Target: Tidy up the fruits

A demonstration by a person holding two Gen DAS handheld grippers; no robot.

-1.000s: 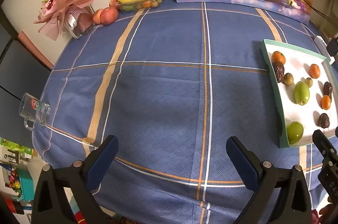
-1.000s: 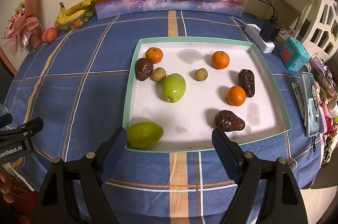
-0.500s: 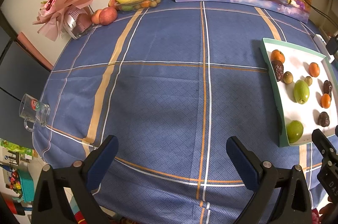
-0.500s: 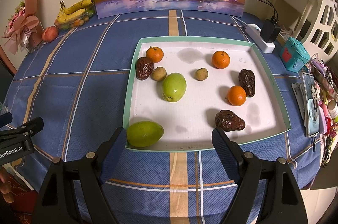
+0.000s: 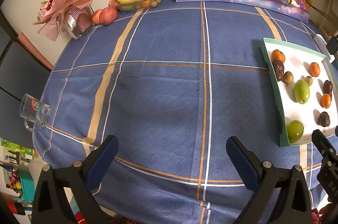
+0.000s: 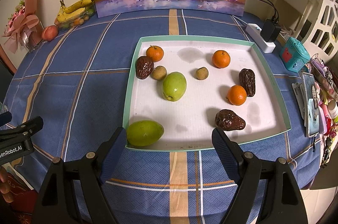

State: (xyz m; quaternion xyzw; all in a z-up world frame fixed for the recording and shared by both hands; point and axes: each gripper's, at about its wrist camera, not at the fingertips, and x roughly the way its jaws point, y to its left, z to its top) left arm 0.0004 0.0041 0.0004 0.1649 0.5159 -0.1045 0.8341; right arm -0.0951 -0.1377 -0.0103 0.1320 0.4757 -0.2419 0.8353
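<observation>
The right gripper (image 6: 169,145) has its fingers spread wide with nothing between them, hovering over the near edge of the tray (image 6: 272,80). The left gripper (image 5: 172,153) is likewise spread and empty, above bare blue tablecloth (image 5: 158,86) well left of the tray.

Just beyond the right gripper's left finger, a green fruit (image 6: 145,133) lies in the tray's near left corner; a wrinkled date (image 6: 229,120) sits just beyond the right finger. Further in, a second green fruit (image 6: 174,86) lies near the middle. Three small oranges (image 6: 221,59), two more dates (image 6: 247,82) and two small brown round fruits (image 6: 201,73) are spread about the tray.

Like fruits are not together: the oranges stand apart from one another, the dates are spread from far left to near right, and the green fruits are separated. As a judgement, the sorting looks unfinished; grouping by kind would remain, though the intended arrangement cannot be told. Bananas (image 6: 77,8) and an apple (image 6: 50,33) sit at the far left of the table.
</observation>
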